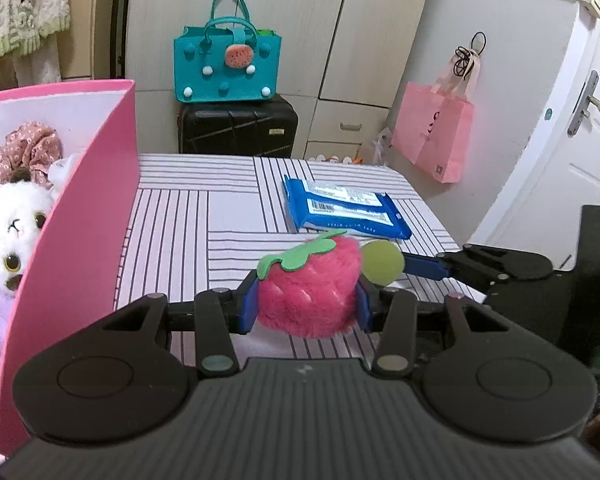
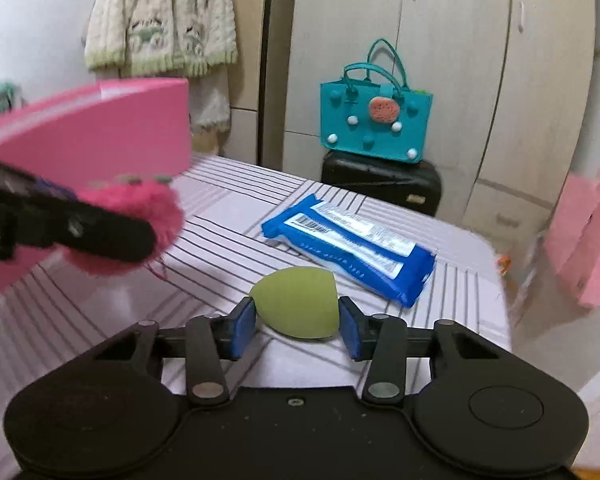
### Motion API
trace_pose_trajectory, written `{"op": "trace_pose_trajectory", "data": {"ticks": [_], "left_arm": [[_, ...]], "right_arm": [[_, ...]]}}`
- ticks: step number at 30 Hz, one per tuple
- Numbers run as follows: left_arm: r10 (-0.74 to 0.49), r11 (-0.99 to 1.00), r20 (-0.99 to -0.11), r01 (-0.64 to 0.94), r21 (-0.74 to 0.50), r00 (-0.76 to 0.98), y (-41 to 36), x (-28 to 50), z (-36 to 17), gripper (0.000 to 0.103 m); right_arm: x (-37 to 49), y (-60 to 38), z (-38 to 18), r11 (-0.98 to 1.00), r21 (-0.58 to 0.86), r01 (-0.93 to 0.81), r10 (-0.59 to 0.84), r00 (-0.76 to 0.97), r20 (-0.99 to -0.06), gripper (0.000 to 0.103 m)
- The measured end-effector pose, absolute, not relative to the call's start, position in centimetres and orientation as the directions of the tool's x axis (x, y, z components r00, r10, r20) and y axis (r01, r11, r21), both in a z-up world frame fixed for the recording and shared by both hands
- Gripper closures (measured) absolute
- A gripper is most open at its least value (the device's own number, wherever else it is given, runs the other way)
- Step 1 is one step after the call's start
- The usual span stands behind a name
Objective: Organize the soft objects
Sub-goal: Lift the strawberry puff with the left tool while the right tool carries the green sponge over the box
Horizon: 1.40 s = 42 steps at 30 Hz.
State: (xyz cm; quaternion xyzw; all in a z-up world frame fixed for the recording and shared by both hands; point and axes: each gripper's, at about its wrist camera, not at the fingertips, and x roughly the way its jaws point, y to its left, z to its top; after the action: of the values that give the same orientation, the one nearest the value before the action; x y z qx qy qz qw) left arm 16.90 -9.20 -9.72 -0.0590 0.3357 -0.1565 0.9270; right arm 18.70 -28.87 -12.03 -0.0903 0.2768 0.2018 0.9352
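A fluffy pink strawberry plush (image 1: 308, 288) with green felt leaves is clamped between the blue pads of the left gripper (image 1: 305, 304) and is held above a table covered in a striped cloth (image 1: 188, 216). Just to its right, a green egg-shaped sponge (image 2: 296, 302) is gripped between the blue pads of the right gripper (image 2: 296, 326), also above the cloth; whether it touches the cloth cannot be told. In the left wrist view the sponge is seen just beside the strawberry's right edge. To the left of the strawberry an open pink box (image 1: 72, 216) is seen on the table, and inside it a white plush animal (image 1: 12, 216) with large eyes and a bunched piece of floral fabric (image 1: 26, 150) are seen. Farther back on the cloth a blue pack of wipes (image 2: 352, 238) is laid flat. Behind the table a teal felt handbag (image 1: 226, 62) is set on top of a black suitcase (image 1: 238, 128), and a pink tote bag (image 1: 434, 132) is hung at the right.
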Motion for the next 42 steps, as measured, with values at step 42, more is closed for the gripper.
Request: {"op": "trace_pose_trajectory", "data": {"ticks": [42], "left_arm": [[-0.497, 0.840, -0.761, 0.449, -0.303, 0.417, 0.4, 8.0, -3.3, 0.058]], "right_arm": [[7.9, -25.5, -3.3, 0.732, 0.333, -0.594, 0.632, 0.410, -0.657, 0.054]]}}
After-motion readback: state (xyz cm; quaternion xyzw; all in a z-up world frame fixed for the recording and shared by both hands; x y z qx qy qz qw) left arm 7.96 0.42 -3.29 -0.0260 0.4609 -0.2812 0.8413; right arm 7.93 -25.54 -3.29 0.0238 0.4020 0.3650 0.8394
